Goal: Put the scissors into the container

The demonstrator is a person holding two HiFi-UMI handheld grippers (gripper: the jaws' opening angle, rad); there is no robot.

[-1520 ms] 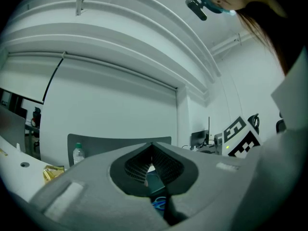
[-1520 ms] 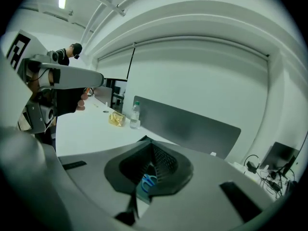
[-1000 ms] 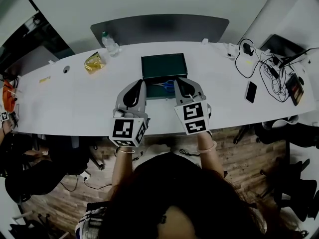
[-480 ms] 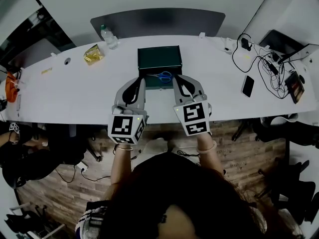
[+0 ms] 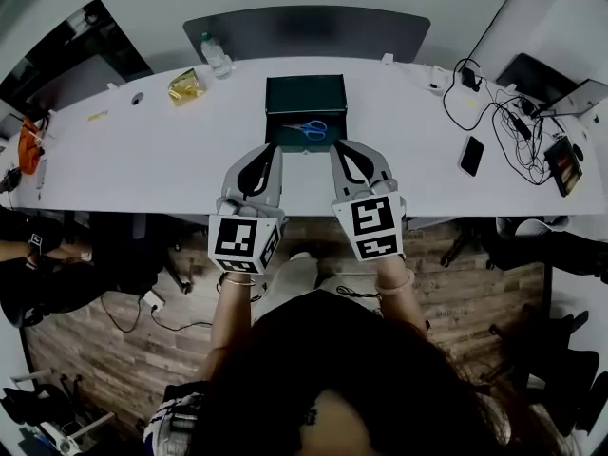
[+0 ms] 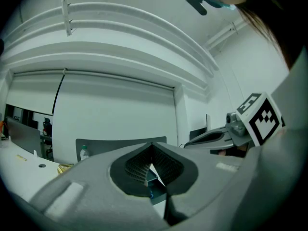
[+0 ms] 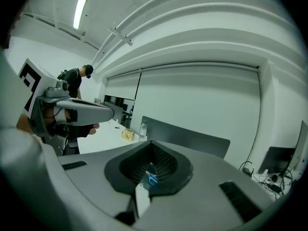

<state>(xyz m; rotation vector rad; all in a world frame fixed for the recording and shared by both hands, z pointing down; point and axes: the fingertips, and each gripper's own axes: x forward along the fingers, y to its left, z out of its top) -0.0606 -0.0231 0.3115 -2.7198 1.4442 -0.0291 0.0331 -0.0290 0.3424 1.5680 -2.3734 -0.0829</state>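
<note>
1. Both hand-held grippers have been drawn back toward the person over the last second. The left gripper [image 5: 267, 154] and the right gripper [image 5: 343, 150] are now held side by side over the near edge of the long white table [image 5: 142, 164]. A second ago they were flanking the box closely.
2. The left gripper's jaws are seen pressed together at the tips with nothing clamped. The right gripper's jaws are likewise closed and empty.
3. The blue-handled metal scissors [image 5: 312, 129] are seen lying ahead of both grippers, between their lines of pointing and a short way beyond the fingertips. They appear to rest inside the dark green rectangular container [image 5: 306, 93], in its open part nearest the grippers.
4. A sliver of the container and the blue handles is glimpsed through the gap below each gripper's closed tips in the gripper views.
5. The placement is therefore judged done, since the scissors are released and left untouched. What remains is judged to be only a retreat, with no further grasp called for.
</note>
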